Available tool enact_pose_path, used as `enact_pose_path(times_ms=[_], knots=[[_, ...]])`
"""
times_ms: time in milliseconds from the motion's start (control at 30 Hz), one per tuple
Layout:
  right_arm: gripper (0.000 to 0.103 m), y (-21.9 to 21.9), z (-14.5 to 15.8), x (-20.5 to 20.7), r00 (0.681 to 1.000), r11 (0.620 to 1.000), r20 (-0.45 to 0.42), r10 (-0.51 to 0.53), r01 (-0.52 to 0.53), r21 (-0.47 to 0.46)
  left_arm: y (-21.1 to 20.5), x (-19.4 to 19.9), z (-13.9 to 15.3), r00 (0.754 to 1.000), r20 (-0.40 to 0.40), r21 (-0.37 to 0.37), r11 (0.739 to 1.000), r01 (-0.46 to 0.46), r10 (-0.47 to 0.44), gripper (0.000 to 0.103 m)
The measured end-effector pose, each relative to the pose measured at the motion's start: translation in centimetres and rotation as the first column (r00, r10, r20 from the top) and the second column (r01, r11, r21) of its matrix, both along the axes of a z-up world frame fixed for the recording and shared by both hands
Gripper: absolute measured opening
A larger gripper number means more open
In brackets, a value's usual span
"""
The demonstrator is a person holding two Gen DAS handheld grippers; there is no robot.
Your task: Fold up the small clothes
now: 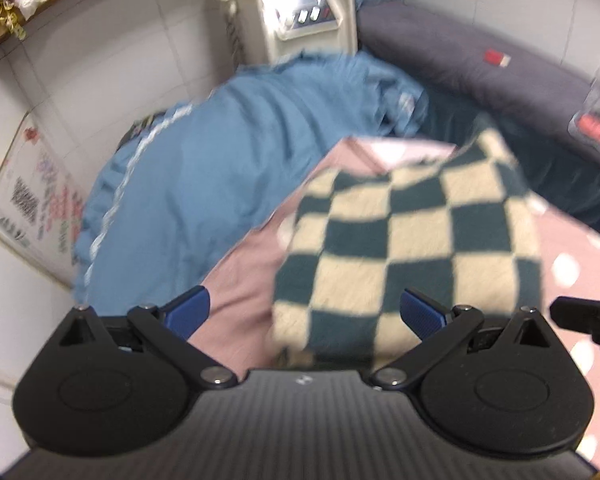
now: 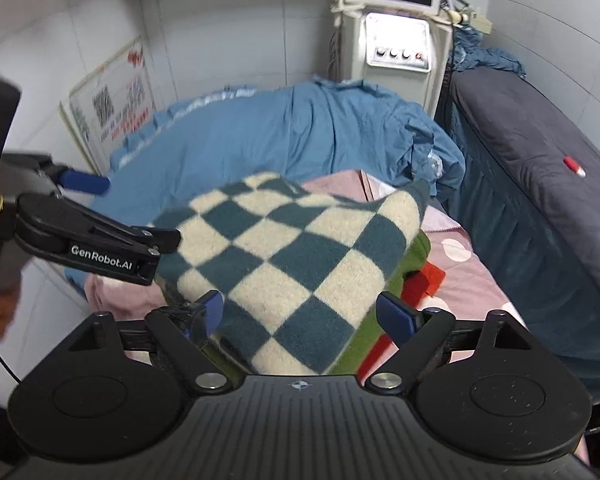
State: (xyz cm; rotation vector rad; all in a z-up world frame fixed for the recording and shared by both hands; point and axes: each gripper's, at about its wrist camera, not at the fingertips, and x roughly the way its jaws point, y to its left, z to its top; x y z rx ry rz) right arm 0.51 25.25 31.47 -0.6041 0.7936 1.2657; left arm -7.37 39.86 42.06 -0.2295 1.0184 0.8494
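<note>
1. Checked garment (image 2: 284, 264), teal and cream squares, lies folded on top of a small stack on my pink sheet (image 2: 472, 280); a green piece (image 2: 380, 320) and a red piece (image 2: 426, 280) show beneath its right edge.
2. My right gripper (image 2: 300, 314) hovers over the garment's near edge, blue pads (image 2: 394, 316) spread wide, nothing between them.
3. My left gripper (image 1: 304, 312) also stands apart, empty, above the garment's near left side; from the right wrist view its arm sits at the cloth's left edge, contact unclear.
4. Left view is blurred, so the fabric detail there is probably unreliable.
5. Blue bedding (image 2: 260, 132) bunches behind the stack; a dark grey couch (image 2: 532, 152) runs along the right.
</note>
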Motion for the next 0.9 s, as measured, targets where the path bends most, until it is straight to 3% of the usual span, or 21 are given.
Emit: enact_pose_path(times_ms=[100,300,500,633,800,900], knots=[[0.103,0.8,-0.6,-0.2,1.000,0.998,0.022,0.015,-0.014,-0.061,0.5,-0.3,-0.8,0.999,-0.036,-0.048,0.999,-0.017,0.015,0.103],[0.103,1.5,-1.0,0.0,1.000,0.996,-0.006,-0.009,0.008,-0.089,0.8,-1.1,-0.9,1.000,-0.007,-0.063,0.998,-0.019,0.018,0.103],[0.103,1.5,-1.3,-0.1,1.000,0.996,0.001,-0.016,0.016,-0.090,-0.4,0.2,-0.4,0.998,-0.055,0.052,0.998,0.032,-0.029,0.103],[0.103,1.6,-1.4,0.1,1.000,0.995,0.000,-0.025,0.025,-0.092,-0.6,0.8,-0.6,0.997,-0.046,0.019,0.998,0.068,-0.067,0.103],[0.103,1.8,-1.8,0.0,0.999,0.993,0.016,-0.028,0.029,-0.113,-1.1,1.6,-1.3,0.993,-0.099,0.083,0.994,0.075,-0.067,0.103],[0.103,1.9,-2.0,0.1,0.999,0.992,0.017,-0.032,0.034,-0.123,-0.9,1.7,-1.3,0.991,-0.115,0.080,0.994,0.072,-0.062,0.103]])
